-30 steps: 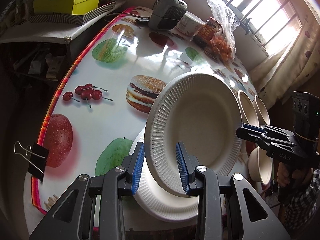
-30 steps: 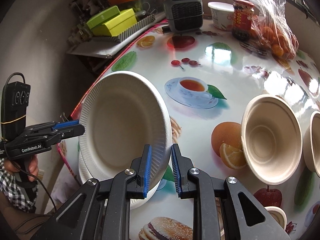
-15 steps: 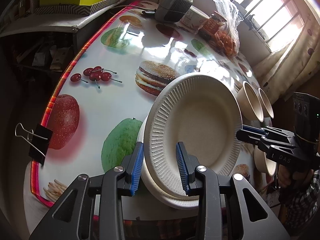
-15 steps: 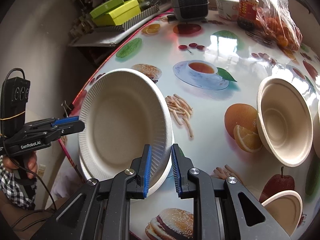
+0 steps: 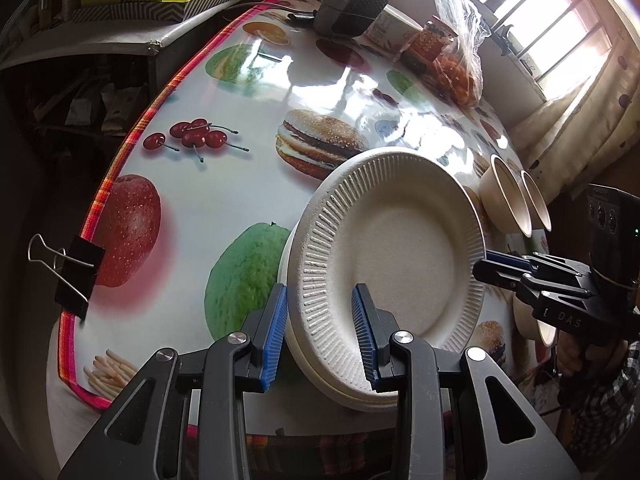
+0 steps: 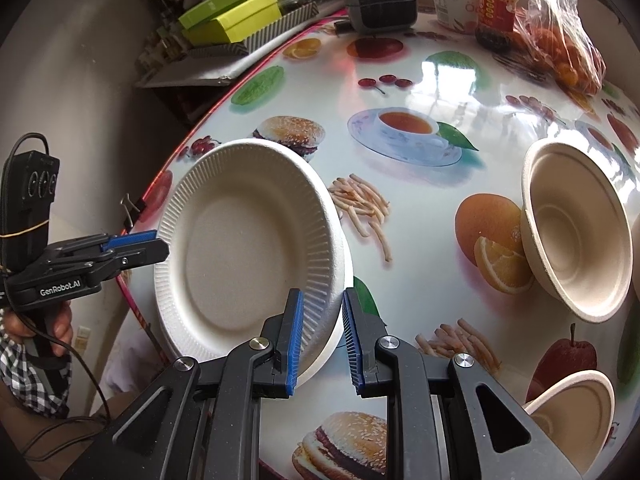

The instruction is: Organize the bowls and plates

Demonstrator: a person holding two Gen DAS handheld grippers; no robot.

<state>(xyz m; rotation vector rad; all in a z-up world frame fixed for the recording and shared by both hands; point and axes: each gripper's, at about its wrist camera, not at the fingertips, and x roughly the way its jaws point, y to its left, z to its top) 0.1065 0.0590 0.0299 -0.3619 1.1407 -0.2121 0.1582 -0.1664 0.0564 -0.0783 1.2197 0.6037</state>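
Note:
A white ribbed paper plate [image 5: 400,264] [image 6: 248,252] sits slightly tilted on a stack of like plates [image 5: 352,396] [image 6: 347,268] at the table's near edge. My left gripper [image 5: 320,336] is shut on the plate's near wall, with one blue pad outside and one inside. From the opposite side my right gripper [image 6: 323,336] is shut on the plate's rim. Each gripper also shows in the other's view: the right gripper [image 5: 486,266] and the left gripper [image 6: 156,246]. Beige paper bowls [image 5: 500,200] [image 6: 576,232] stand to the right.
A smaller bowl [image 6: 576,404] lies near the front right edge. At the far end stand a grey heater [image 5: 352,4], a jar, a tub and a bag of oranges [image 5: 456,60]. A binder clip [image 5: 68,272] grips the left table edge [image 5: 120,172].
The plate, held up and tilted above the stack a second ago, has come down with both grippers and now rests almost flat on the stack.

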